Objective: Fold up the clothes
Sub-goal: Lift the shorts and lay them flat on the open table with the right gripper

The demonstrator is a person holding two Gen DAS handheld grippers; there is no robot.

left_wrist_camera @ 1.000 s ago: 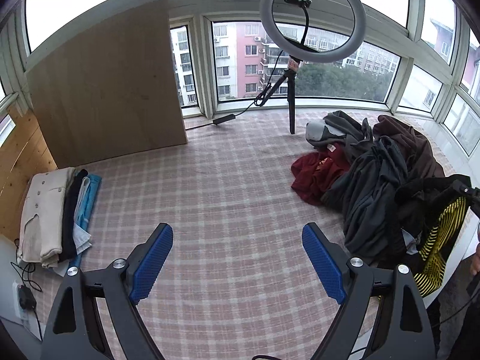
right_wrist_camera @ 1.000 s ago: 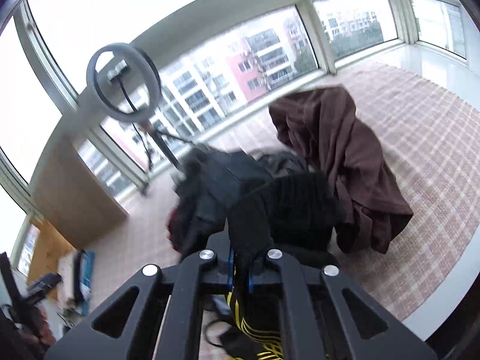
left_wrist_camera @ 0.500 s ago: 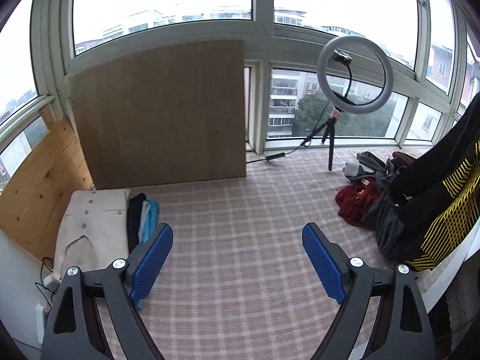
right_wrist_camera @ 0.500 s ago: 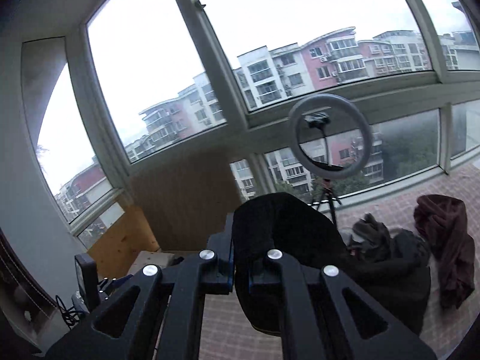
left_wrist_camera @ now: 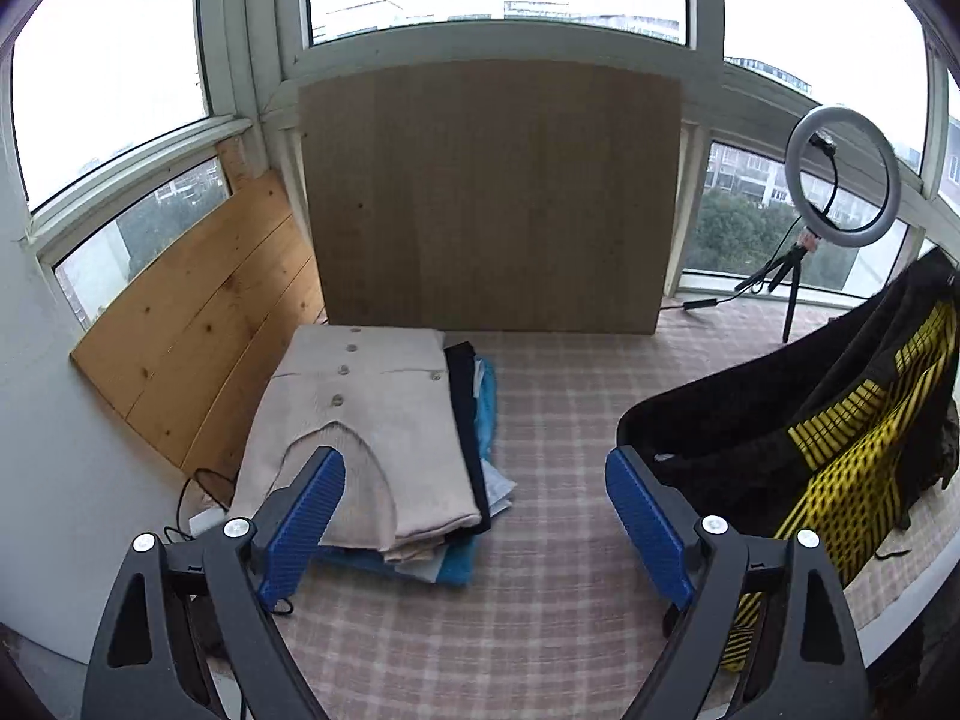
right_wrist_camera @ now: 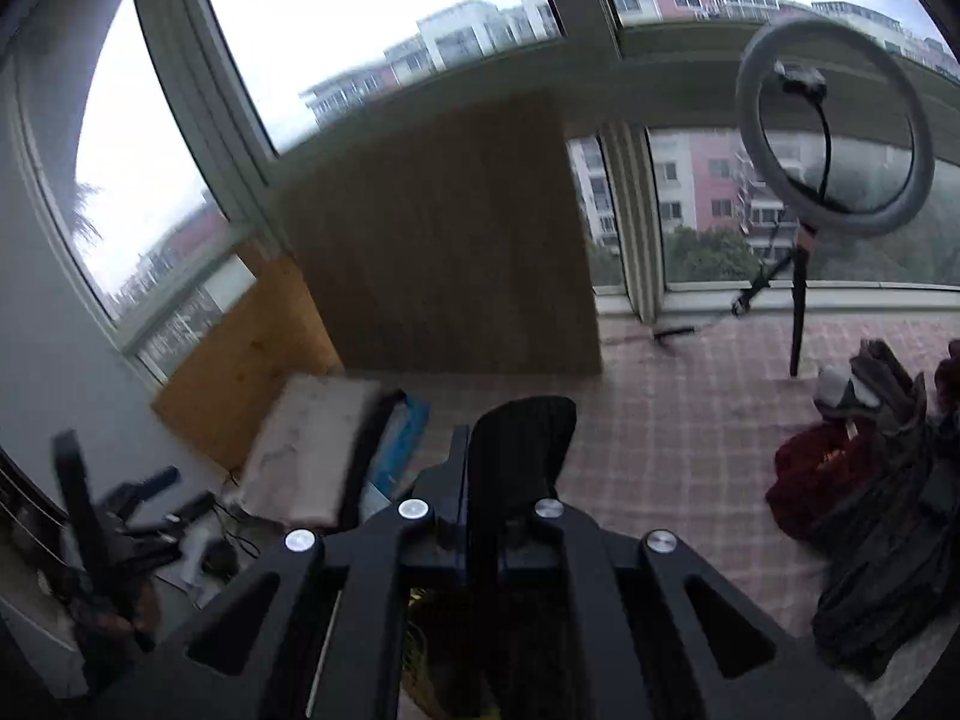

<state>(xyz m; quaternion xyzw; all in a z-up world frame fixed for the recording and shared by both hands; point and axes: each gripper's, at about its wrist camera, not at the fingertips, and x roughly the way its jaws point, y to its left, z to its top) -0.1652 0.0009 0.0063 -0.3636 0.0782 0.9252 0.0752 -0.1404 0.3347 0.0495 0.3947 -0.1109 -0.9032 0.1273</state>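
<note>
Right gripper (right_wrist_camera: 480, 516): jaws pinched tight on a fold of the black-and-yellow garment (left_wrist_camera: 840, 420), whose dark cloth bulges up between the fingers and hangs away below, out of this camera's sight. Left gripper (left_wrist_camera: 474, 516): jaws spread wide, nothing between the blue pads (left_wrist_camera: 300, 516), pointing down over the checked floor covering (left_wrist_camera: 540, 630). Just ahead of its left finger: stack of folded clothes (left_wrist_camera: 372, 420), beige buttoned piece on top, dark and blue pieces beneath. To its right: the lifted garment, draped in mid-air. Beyond: wooden board (left_wrist_camera: 492, 198) against the windows; ring light (left_wrist_camera: 843, 177) on a tripod. Far right of the right gripper: unfolded pile (right_wrist_camera: 870, 510). Risks, as judged: a single pinch point lets the garment land bunched; trailing cloth may drag across and disturb the stack.
</note>
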